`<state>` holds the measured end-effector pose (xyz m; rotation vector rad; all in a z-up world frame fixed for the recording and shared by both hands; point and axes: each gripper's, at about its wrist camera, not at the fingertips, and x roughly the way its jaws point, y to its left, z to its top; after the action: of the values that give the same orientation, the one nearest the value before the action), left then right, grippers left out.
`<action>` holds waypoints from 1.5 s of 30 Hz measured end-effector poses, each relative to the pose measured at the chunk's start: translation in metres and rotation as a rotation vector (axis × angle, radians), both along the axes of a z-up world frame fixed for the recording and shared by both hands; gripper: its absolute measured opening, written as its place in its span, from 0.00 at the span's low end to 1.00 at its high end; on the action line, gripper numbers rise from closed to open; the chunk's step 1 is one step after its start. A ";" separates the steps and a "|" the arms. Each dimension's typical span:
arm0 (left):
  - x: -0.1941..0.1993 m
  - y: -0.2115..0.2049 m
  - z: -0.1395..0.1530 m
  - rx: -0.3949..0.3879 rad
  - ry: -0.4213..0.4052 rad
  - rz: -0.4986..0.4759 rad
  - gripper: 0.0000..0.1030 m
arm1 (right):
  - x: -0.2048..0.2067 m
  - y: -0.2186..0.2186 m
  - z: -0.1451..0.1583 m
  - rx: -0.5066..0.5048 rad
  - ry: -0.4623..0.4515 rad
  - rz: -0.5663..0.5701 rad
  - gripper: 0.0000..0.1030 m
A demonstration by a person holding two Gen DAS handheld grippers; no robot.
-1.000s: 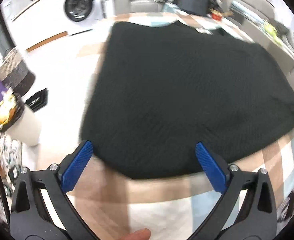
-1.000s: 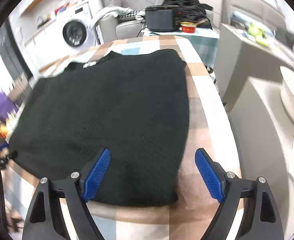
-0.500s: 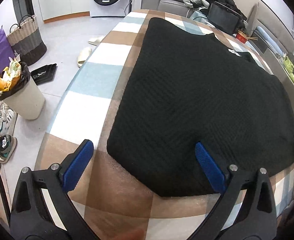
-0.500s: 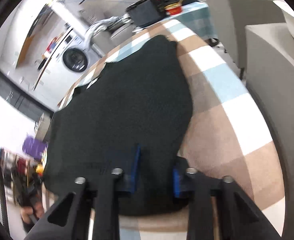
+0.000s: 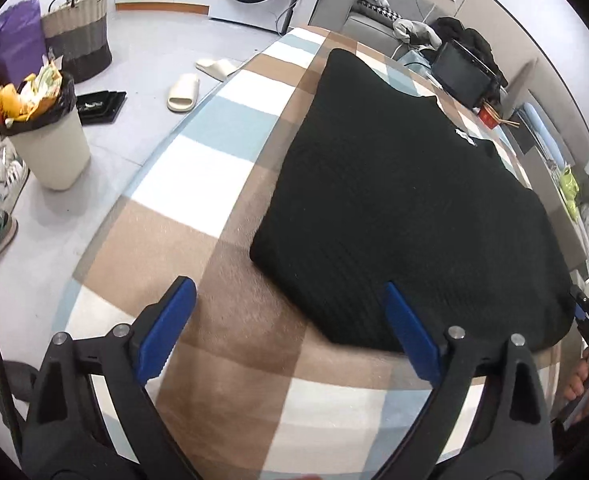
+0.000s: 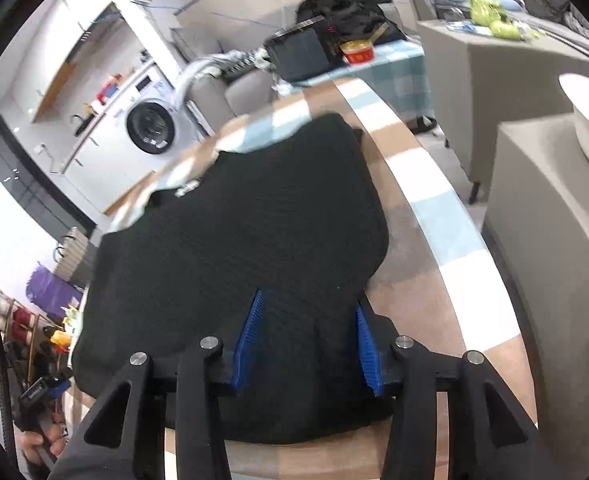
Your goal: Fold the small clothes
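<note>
The left gripper (image 5: pixel 290 330) is held wide open above the checked blanket (image 5: pixel 230 344), one blue fingertip (image 5: pixel 408 330) overlapping the near hem of the black sweater (image 5: pixel 406 208), contact uncertain. The right gripper (image 6: pixel 306 344) is seen closed on a bunched fold of the sweater's near right corner. The sweater is spread flat, bare blanket bordering both sides. The table's near edge is cut off.

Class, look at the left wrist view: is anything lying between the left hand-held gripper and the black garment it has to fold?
Nothing visible. Only bare checked blanket lies between the open left hand-held gripper and the near edge of the black garment. The right hand-held gripper is already on that garment's hem.
</note>
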<state>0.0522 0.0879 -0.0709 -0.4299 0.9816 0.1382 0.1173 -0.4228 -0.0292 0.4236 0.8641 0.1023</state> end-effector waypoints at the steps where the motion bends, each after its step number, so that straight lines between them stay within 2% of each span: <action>1: -0.001 -0.001 0.001 -0.011 -0.007 -0.002 0.90 | 0.000 0.002 0.003 0.003 -0.010 0.008 0.48; 4: -0.006 -0.003 0.001 -0.061 -0.018 -0.004 0.90 | -0.002 0.009 0.010 0.043 -0.050 0.047 0.63; 9: -0.010 -0.006 -0.004 -0.162 -0.016 -0.012 0.89 | 0.004 0.030 0.013 0.032 -0.061 0.109 0.65; 12: -0.009 -0.005 -0.005 -0.226 -0.049 -0.015 0.88 | 0.009 0.041 0.013 0.045 -0.058 0.127 0.66; 15: 0.001 -0.005 -0.007 -0.294 -0.088 -0.013 0.82 | 0.009 0.050 0.016 0.026 -0.065 0.152 0.66; 17: 0.010 -0.006 -0.008 -0.289 -0.105 -0.002 0.80 | 0.009 0.052 0.018 0.019 -0.073 0.149 0.66; 19: 0.022 -0.008 -0.010 -0.301 -0.112 0.008 0.70 | 0.009 0.051 0.020 0.025 -0.068 0.143 0.66; 21: 0.032 -0.009 -0.013 -0.320 -0.109 0.015 0.48 | 0.008 0.050 0.021 0.018 -0.070 0.134 0.66; 23: 0.040 -0.011 -0.017 -0.319 -0.102 0.028 0.33 | 0.006 0.048 0.021 0.015 -0.073 0.125 0.66; 25: 0.044 -0.012 -0.020 -0.324 -0.107 0.042 0.24 | 0.005 0.047 0.021 0.020 -0.072 0.121 0.67; 28: 0.045 -0.011 -0.018 -0.316 -0.125 0.069 0.14 | 0.005 0.049 0.019 0.013 -0.067 0.121 0.67; 33: 0.042 -0.011 0.000 -0.311 -0.191 0.046 0.12 | 0.008 0.052 0.017 0.010 -0.056 0.126 0.67; 36: 0.045 -0.020 0.024 -0.273 -0.264 -0.005 0.12 | 0.008 0.051 0.017 0.010 -0.061 0.122 0.67; 40: 0.061 -0.050 0.062 -0.175 -0.349 -0.116 0.11 | 0.002 0.041 0.015 0.020 -0.065 0.102 0.67; 45: 0.097 -0.139 0.106 -0.012 -0.438 -0.376 0.11 | -0.009 0.022 0.017 0.008 -0.059 0.055 0.67</action>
<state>0.1489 -0.0507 0.0348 -0.2636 0.6158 -0.2927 0.1082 -0.4006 -0.0117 0.4026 0.8175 0.1685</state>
